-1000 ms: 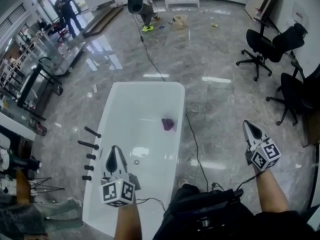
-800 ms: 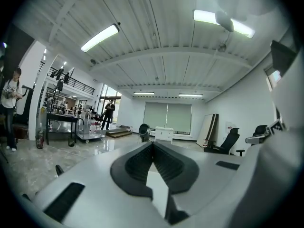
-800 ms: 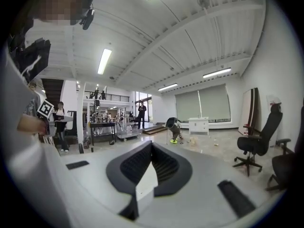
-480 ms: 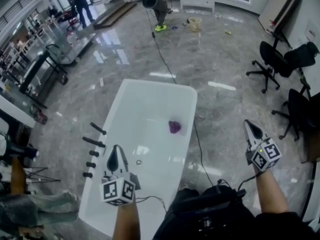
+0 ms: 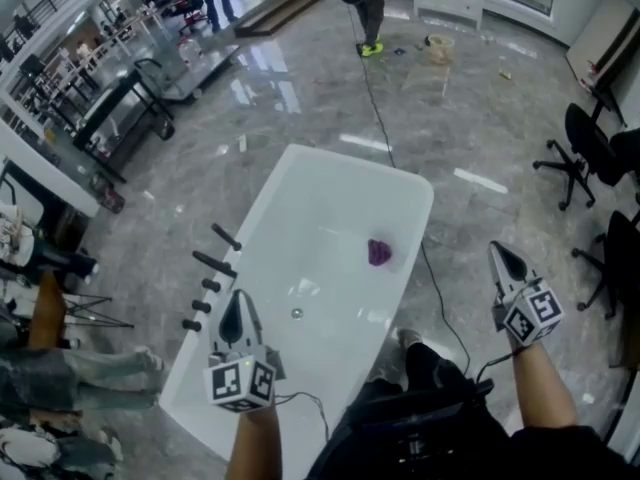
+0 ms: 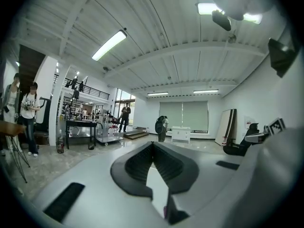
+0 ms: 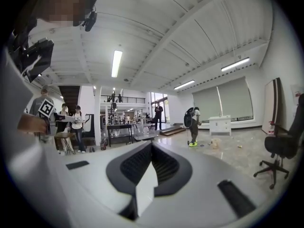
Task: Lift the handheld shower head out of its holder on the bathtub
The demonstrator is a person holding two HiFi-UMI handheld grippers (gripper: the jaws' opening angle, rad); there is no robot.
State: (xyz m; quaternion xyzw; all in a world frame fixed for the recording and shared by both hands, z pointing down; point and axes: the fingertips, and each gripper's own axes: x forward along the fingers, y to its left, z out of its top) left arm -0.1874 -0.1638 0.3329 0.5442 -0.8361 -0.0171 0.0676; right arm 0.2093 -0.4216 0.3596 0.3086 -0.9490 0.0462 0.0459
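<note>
white freestanding bathtub (image 5: 424, 200) sits on the marble floor (image 5: 480, 118), person at its near end. left gripper (image 5: 233, 298) is over the near left rim, jaws pinched together, empty. right gripper (image 5: 496, 249) is out past the tub's right side, also closed on nothing. two long black bars (image 5: 214, 263) on the left rim: one is presumably the handheld shower head, can't tell which. left is nearer, so open it first, clamp the handle, lift straight out of the holder. purple object (image 5: 379, 252) and drain (image 5: 296, 313) inside, irrelevant.

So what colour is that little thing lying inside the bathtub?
The little thing is purple; the head view shows it best.
</note>
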